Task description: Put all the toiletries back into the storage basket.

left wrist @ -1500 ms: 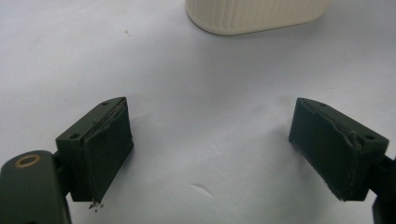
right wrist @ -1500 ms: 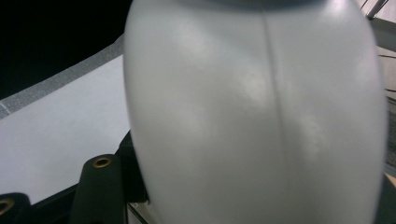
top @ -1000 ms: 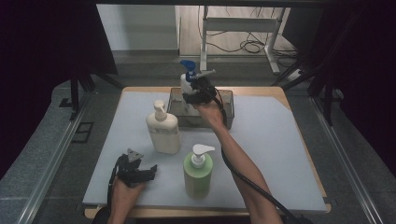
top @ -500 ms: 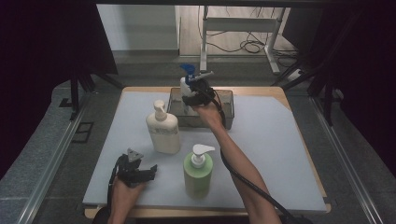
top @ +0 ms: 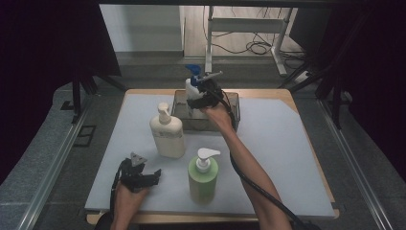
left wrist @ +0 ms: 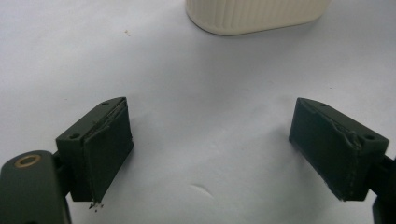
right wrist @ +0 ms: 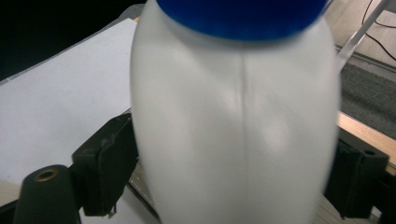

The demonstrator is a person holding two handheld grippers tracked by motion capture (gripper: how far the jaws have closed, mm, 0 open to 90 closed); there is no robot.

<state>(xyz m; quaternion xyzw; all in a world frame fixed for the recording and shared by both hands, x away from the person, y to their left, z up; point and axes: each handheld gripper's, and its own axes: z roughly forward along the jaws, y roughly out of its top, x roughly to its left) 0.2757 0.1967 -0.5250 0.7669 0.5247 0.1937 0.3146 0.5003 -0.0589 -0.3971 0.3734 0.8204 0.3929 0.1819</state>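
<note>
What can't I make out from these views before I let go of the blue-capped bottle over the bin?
- White bottle, right gripper view: base cut off by the bottom edge, top by the frame; slightly blurred.
- Right gripper, whose fingers have just been opening: whether the pads touch the bottle can't be told.
- Clear bin, high view: its inside is hidden by the hand and gripper.
- Cream bottle, left gripper view: all but the base is cut off by the top edge.
</note>
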